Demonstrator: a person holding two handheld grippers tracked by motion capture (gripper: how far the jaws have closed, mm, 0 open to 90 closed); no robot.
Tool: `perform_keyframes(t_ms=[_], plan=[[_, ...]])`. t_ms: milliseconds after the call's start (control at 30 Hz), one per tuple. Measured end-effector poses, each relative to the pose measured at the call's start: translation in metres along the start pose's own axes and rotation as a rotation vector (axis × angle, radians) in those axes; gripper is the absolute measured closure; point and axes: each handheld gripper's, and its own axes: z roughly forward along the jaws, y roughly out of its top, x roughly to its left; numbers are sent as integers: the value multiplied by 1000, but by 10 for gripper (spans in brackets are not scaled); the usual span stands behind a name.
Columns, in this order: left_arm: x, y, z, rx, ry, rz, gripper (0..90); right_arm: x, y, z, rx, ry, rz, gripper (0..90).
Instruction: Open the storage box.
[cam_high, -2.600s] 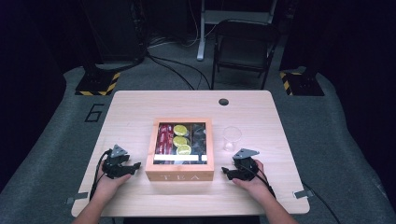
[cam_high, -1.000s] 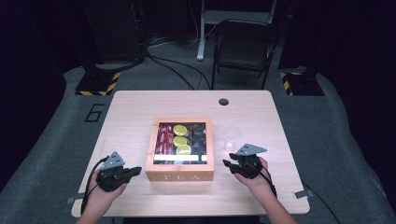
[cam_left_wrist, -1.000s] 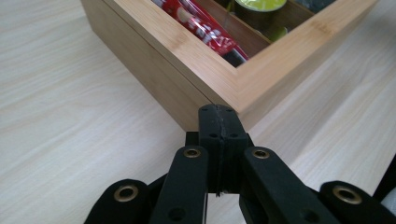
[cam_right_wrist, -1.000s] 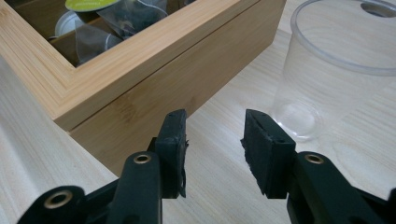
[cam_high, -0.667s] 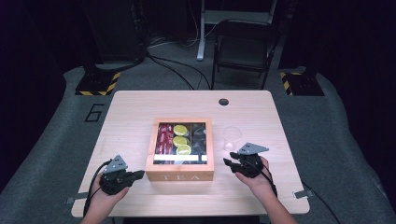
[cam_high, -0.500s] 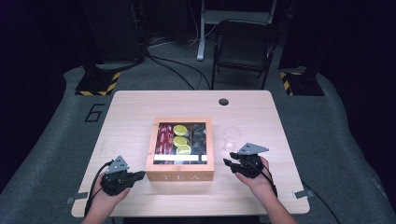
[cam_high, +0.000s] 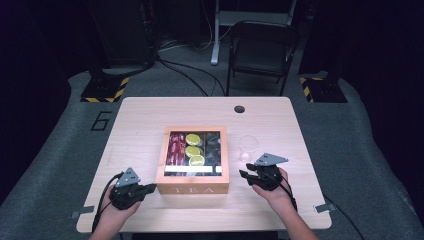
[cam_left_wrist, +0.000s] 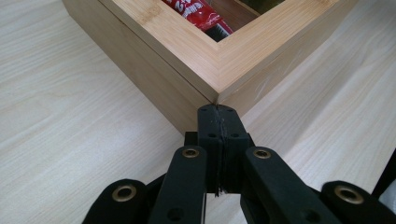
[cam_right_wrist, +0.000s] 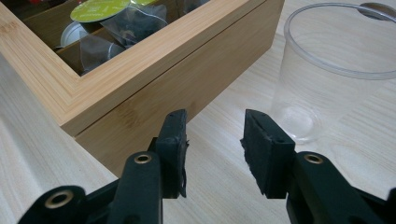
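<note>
Tea box (cam_high: 193, 161) centred on counter (cam_high: 140, 125), cup (cam_high: 248, 148) beside. Left gripper (cam_left_wrist: 217, 116) jaws together at box corner; right gripper (cam_right_wrist: 212, 140) jaws apart, empty.

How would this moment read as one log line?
left gripper: shut, at tea box corner | right gripper: open, between box and clear cup

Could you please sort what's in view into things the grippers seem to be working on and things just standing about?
Likely in play:
tea box
clear cup
left gripper, shut at the box's corner
right gripper, open

Just about:
folding chair
floor stands
</note>
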Motion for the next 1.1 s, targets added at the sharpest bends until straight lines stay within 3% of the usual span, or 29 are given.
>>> perform_keyframes(t_ms=[133,400,500,767,1100], plan=[[1,-1,-1,-1,-14,-18,889,0,0,0,3,4,-1,594],[-1,1,-1,-13,3,0,884,0,0,0,-1,-1,0,594],[-1,1,0,-18,2,-10,883,0,0,0,-7,1,12,594],[-1,7,-6,-76,3,-18,861,1,1,-1,-8,7,17,594],[0,20,-14,-96,4,-10,854,10,16,-8,-26,44,-25,593]])
